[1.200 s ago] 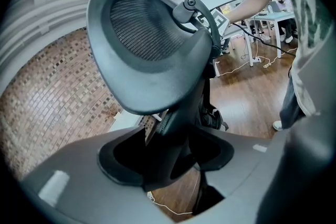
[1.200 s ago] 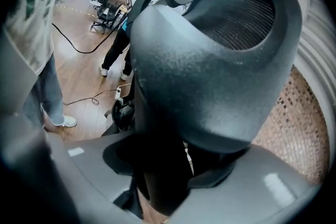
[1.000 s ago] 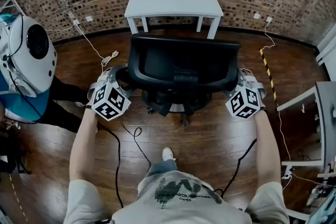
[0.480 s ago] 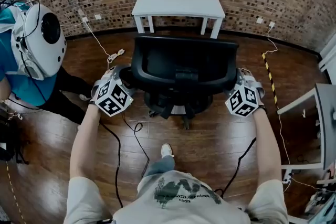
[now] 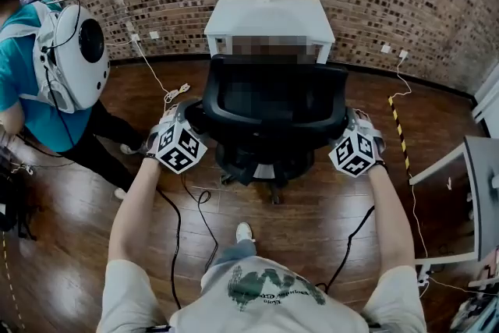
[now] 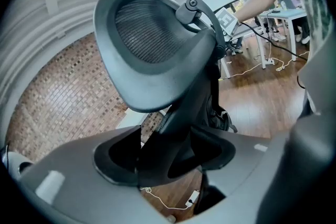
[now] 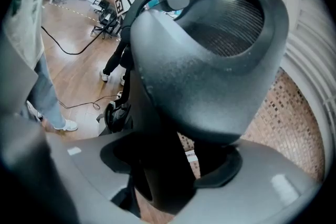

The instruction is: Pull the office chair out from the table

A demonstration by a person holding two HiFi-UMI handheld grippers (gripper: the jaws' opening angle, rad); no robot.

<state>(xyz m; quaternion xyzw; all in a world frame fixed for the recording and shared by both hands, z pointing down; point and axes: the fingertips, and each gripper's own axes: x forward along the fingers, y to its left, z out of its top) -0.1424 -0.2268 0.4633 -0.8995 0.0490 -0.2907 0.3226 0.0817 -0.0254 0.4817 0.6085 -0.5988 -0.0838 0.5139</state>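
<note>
our left gripper point(image 5: 179, 129) and right gripper point(image 5: 356, 138) have just spread their jaws wider and sit open, loose around the two sides of the office chair point(image 5: 273, 101), which stands on the floor point(image 5: 300, 207) close before the table point(image 5: 269, 15) front edge, so we judge any pull needs a fresh grip.

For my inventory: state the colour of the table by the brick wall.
White rectangular table; head view shows it best.
</note>
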